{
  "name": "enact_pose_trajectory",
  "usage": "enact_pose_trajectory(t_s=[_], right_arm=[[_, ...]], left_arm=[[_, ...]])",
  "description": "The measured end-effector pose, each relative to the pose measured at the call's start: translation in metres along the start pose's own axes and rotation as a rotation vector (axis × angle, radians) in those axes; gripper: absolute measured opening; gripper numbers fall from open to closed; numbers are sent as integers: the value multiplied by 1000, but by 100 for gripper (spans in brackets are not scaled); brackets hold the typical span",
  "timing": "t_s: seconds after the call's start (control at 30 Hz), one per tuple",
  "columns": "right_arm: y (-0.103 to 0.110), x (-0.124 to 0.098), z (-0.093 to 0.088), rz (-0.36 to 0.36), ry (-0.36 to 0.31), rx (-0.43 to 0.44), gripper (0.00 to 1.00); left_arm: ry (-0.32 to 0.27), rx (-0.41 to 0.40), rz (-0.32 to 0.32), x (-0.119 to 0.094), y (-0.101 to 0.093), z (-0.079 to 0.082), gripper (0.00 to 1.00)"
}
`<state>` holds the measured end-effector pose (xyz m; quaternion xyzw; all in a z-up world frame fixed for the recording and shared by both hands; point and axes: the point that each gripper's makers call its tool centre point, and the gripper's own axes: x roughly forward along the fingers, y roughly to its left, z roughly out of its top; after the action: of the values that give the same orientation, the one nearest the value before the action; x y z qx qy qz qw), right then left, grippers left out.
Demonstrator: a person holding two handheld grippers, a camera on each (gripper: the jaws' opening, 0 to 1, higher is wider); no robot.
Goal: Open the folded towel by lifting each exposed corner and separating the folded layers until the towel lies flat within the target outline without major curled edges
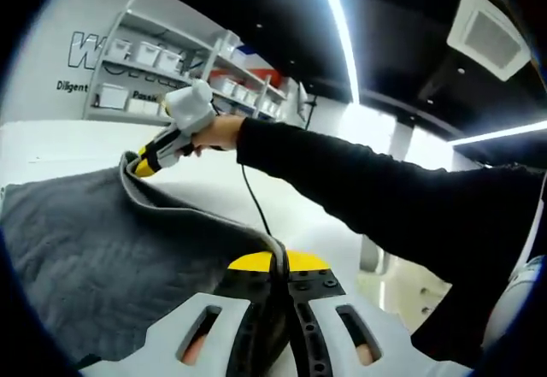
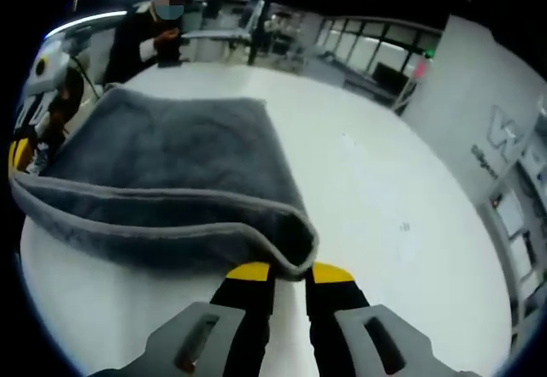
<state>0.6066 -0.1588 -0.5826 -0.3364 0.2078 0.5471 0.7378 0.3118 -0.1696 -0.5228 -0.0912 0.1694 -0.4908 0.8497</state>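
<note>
The grey towel point(image 1: 94, 249) point(image 2: 171, 155) lies on a white table point(image 2: 385, 197), with its near edge raised. My left gripper point(image 1: 279, 266) is shut on one corner of that edge, which runs up between the yellow-tipped jaws. In the left gripper view, my right gripper point(image 1: 142, 167), held by a hand in a black sleeve, pinches the far corner. In the right gripper view, my right gripper point(image 2: 291, 273) is shut on a folded corner of the towel. The left gripper point(image 2: 19, 153) holds the other end of the edge at the left rim.
Shelves with white bins point(image 1: 162, 56) stand against the far wall. A black cable point(image 1: 253, 199) hangs from the right gripper. A person point(image 2: 149, 31) stands at the table's far side. Bare white tabletop spreads to the right of the towel.
</note>
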Motion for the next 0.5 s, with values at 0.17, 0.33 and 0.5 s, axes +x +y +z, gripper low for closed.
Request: enact_pose_trajectory(t_s=[0.17, 0.33, 0.5], right_arm=[[-4, -9, -10, -17, 23, 10, 10], [-8, -23, -18, -37, 41, 19, 10], [-11, -36, -4, -72, -24, 75, 14]], left_arm=[[14, 1, -8, 4, -3, -3, 0], [20, 5, -16, 9, -6, -6, 0], [28, 10, -21, 11, -7, -8, 0]])
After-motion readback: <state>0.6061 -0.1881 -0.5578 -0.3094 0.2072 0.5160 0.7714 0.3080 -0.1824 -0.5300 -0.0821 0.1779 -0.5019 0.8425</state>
